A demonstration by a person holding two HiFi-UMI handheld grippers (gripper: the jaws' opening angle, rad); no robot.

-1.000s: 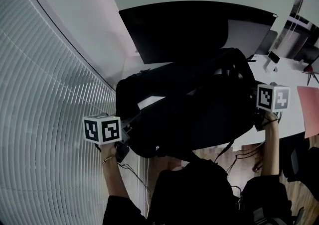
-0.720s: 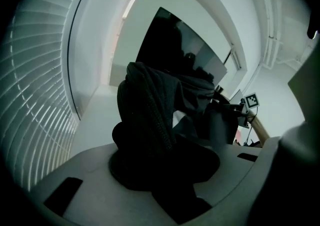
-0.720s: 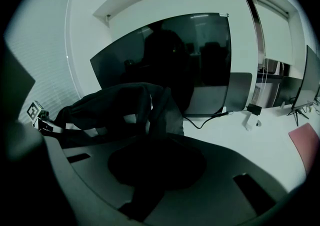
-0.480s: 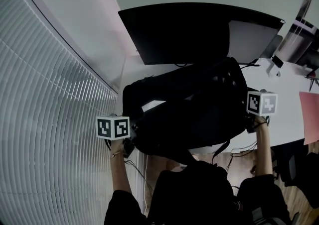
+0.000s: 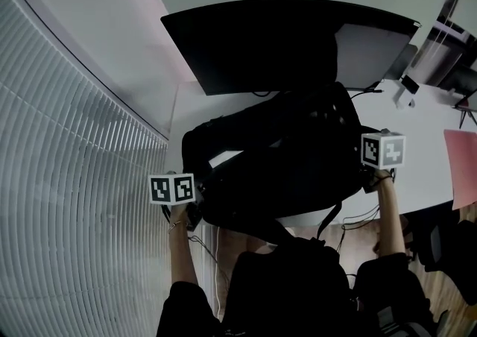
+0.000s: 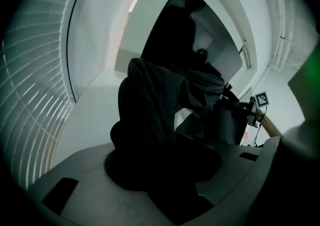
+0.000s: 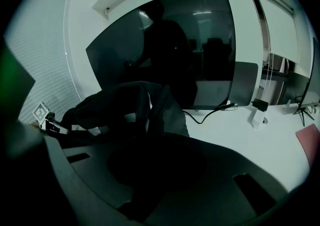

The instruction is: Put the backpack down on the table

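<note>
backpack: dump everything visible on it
The backpack is black soft fabric, slumped and creased. It lies lengthwise across the near edge of the white table, in front of the dark monitor. Straps dangle off the near edge, and a zip seems to run along one fold. The left gripper is at one end, jaws opening with fabric between them. The right gripper is shut on the other end.

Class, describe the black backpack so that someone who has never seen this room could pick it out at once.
Find the big dark screen at the back of the white table. Just in front of it is the backpack, a slumped black fabric bundle with straps. It is the only soft, bulky thing there; the pink sheet at the right is flat.
</note>
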